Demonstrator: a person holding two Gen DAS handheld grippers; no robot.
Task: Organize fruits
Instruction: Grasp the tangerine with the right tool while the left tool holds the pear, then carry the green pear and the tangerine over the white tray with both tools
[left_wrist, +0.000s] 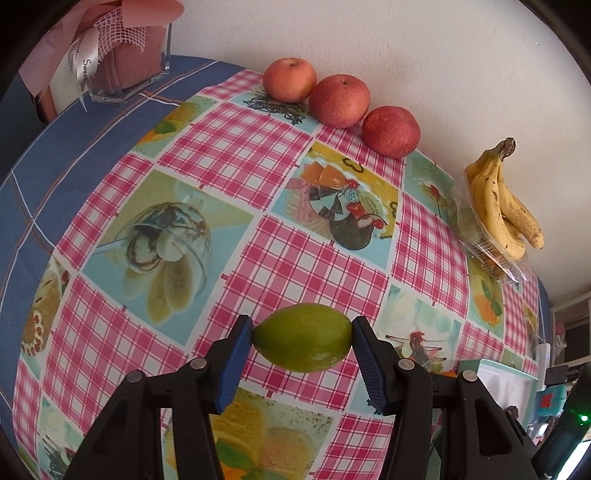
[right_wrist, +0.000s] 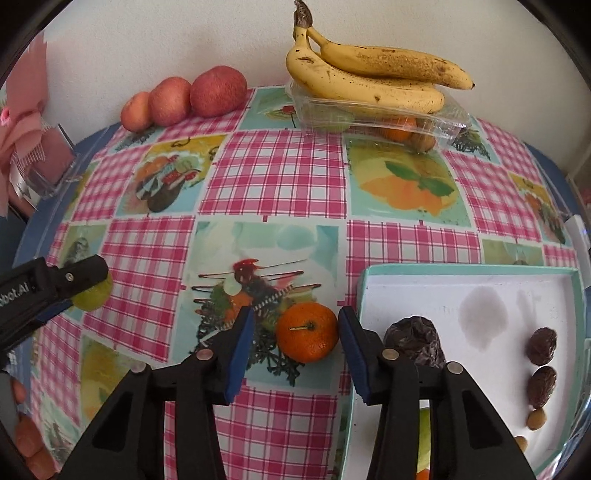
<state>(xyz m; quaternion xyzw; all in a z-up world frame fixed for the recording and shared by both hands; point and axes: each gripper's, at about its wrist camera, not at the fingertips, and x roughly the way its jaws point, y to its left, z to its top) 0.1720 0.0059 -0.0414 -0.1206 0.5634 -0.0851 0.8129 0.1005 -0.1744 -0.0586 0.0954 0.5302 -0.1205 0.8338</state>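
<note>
My left tool (left_wrist: 303, 341) is clamped on a green fruit (left_wrist: 303, 336), one blue pad touching each end of it. In the right wrist view I see the same fruit (right_wrist: 92, 295) at the left side, held by the black tool above the checked cloth of the worktop (left_wrist: 236, 147); I cannot tell if it touches the cloth or hangs just over it.

My right tool (right_wrist: 295, 338) has its fingers apart, one on each side of a mandarin (right_wrist: 307, 332) that lies on the cloth. The right pad seems to be touching or almost touching the mandarin, and the left pad is clearly apart from it.

Just right of the mandarin stands a white tray (right_wrist: 424, 295) with a turquoise rim. In it lie some dark wrinkled fruits (right_wrist: 541, 345) and two small brown ones; one bigger dark piece (right_wrist: 413, 339) is partly hidden behind my right tool.

At the far edge, against the wall, three red apples (left_wrist: 339, 100) lie in a row, touching each other. Right of them a bunch of bananas (right_wrist: 369, 77) rests on top of a clear plastic box (right_wrist: 443, 125), and inside the box I see something orange and something brown
</note>
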